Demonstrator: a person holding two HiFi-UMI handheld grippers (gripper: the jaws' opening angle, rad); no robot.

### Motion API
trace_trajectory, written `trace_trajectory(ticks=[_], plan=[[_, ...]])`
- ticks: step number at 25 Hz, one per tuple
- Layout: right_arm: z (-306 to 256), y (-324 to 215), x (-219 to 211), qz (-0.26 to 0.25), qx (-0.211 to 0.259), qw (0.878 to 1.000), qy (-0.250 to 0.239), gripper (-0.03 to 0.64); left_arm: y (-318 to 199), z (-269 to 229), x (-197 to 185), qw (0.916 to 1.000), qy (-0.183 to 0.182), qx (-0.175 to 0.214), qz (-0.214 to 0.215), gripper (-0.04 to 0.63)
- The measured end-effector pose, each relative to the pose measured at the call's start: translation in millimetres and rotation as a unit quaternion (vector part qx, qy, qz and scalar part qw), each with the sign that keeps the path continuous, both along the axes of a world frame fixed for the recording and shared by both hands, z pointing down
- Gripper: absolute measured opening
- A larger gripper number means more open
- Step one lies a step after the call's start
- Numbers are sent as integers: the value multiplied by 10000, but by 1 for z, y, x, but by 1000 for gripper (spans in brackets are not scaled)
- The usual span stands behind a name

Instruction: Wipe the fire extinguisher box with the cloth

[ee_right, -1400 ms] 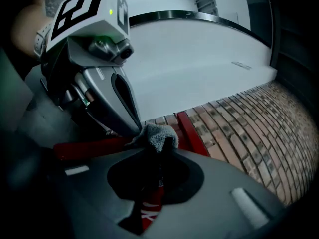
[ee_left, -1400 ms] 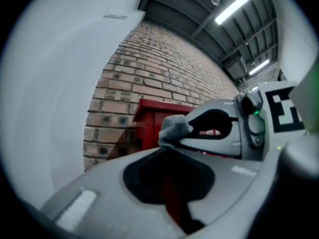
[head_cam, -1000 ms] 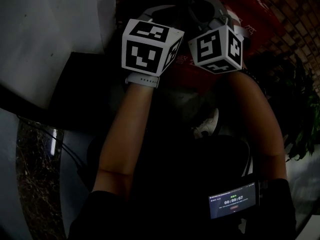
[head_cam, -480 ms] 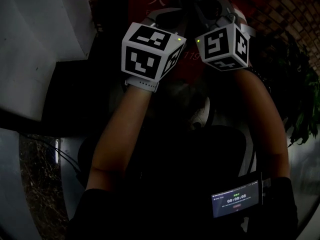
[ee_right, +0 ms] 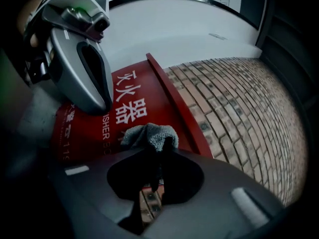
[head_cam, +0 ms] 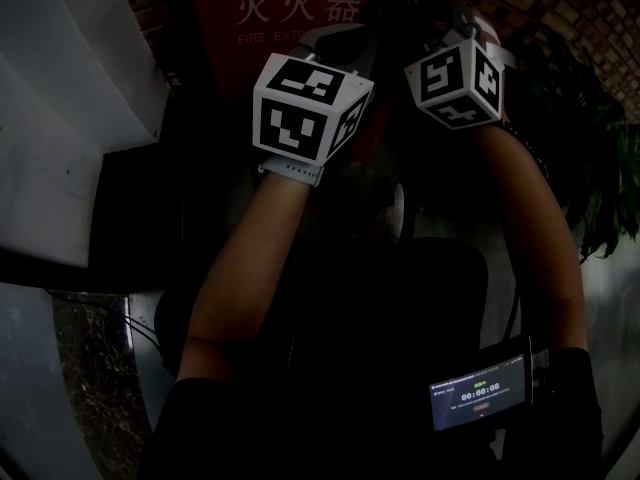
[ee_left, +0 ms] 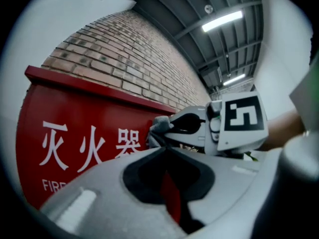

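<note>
Brick wall (ee_left: 124, 49) fills the space beyond both of your tools, running up past the jaw tips. Red fire extinguisher box (ee_left: 75, 113) stands against it, straight ahead of both grippers, white characters on its face, its top rim just above the tips. Green plant (head_cam: 600, 208) sits out to the right of your right arm. Your left gripper (ee_left: 165, 147) points at the box face with its jaws closed tip to tip and nothing between them; red box shows through the gap lower down. Your right gripper (ee_right: 159, 151) is just beside it on the right, slightly further forward, jaws clamped on the grey cloth (ee_right: 148, 133). Cloth bunches out past the tips, in front of the box face near the rim; you can't tell whether it touches the box. Lit screen (head_cam: 478, 396) is strapped on your right forearm, pale watch band (head_cam: 290, 171) on your left wrist behind the marker cube.
</note>
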State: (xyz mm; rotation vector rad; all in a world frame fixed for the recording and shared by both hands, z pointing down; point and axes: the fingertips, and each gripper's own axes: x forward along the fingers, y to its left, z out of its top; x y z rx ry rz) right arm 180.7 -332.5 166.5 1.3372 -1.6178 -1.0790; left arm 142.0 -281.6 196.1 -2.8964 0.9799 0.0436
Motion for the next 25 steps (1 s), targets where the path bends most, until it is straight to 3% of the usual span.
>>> trace_trajectory(ticks=[7,12,20,25], plan=[[4,2,46,431,-73,9990,-69,32,14,-1,4,9999,67,-17,81,3],[3,12,52,513,-220,9974,-447,32,13,13,-14,9999,-45,-53,-105,3],[-8,31,-47,-251,-27,9997,-30,32,-3,27,-74,9984,-261,-62,-488,3],[6,21,-110,-725,-118,9971,179,32,-16,14,-113,9962,-73,0,-872,3]])
